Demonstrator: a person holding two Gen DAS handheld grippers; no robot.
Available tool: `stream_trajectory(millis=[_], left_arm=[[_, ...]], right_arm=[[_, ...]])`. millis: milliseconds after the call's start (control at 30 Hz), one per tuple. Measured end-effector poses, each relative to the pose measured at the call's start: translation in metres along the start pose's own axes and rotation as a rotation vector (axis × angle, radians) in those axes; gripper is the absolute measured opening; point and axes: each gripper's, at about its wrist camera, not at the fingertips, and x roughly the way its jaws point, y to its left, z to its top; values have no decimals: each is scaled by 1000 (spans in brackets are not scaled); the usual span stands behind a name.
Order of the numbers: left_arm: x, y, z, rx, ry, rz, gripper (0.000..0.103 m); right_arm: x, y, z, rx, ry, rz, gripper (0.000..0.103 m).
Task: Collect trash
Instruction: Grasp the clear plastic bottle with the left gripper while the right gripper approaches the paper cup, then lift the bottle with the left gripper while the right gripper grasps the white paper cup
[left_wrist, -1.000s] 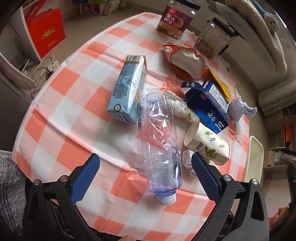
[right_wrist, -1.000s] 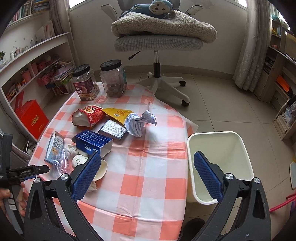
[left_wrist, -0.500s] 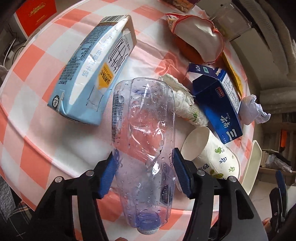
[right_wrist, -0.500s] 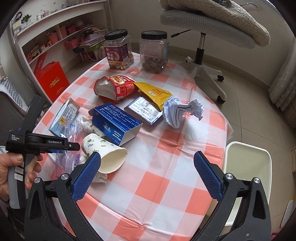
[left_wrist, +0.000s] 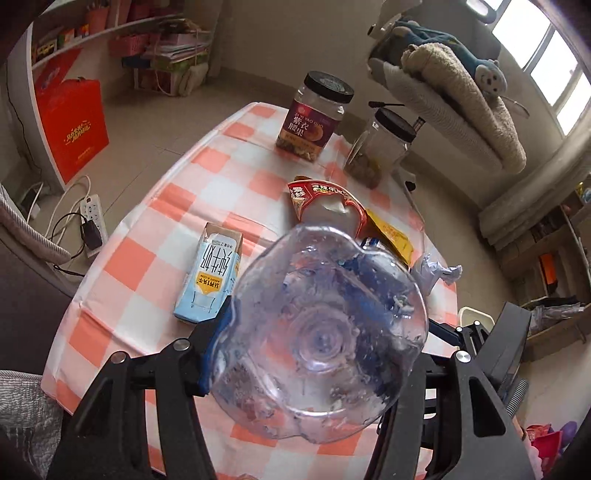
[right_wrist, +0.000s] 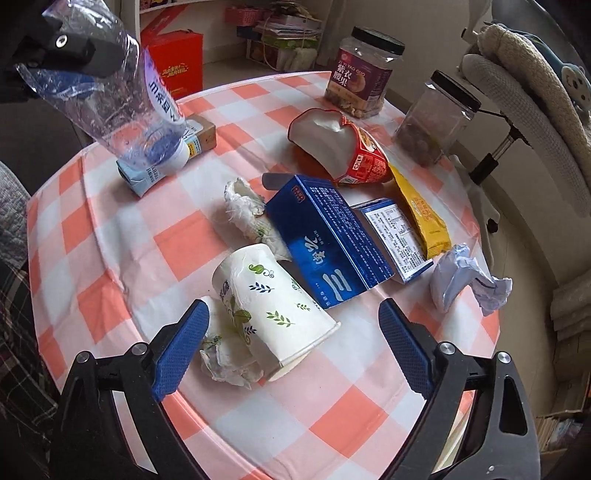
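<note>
The right hand-held gripper (right_wrist: 291, 343) hangs wide open over the checked counter (right_wrist: 192, 236), its blue pads either side of a paper cup (right_wrist: 271, 308) lying on its side, touching neither. A crumpled tissue (right_wrist: 225, 360) sits against the cup. Beyond lies a blue box (right_wrist: 328, 240). Up at the far left, the other hand-held gripper (right_wrist: 79, 48) clamps a clear plastic bottle (right_wrist: 122, 99), lifted above the milk carton (right_wrist: 166, 158).
</note>
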Motion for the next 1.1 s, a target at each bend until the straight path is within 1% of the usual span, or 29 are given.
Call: stream_trajectory(millis=[67,100,133,167,233,333,533,767,933,1100], left_arm=[[3,1,1,0,6,0,57],[5,2,0,-3,13,-1,57],[8,2,1,-8,20,-3,57],[8,4,0,-13,24,-5,57],[9,6,1,-20,25,-7,57],[4,6,-1,-14,11,-14,57],[1,-3,-2,5,-12,-27,56],[3,-22,-4,29,-28,-47,56],[8,-44,-5,58,-38,-73,56],[17,-70,-11,102,-33,-107,56]], right_arm=[[13,6,2,-18,37,2,74],[18,8,2,-19,56,7,63],[23,8,2,-13,73,19,59],[23,6,1,2,69,28,58],[20,-1,2,53,51,70,50],[8,-17,1,156,-4,135,45],[-17,-46,-5,301,-86,142,44],[-55,-75,-16,400,-197,107,44],[-74,-100,-33,457,-239,32,44],[-90,-133,-61,556,-252,-54,45]])
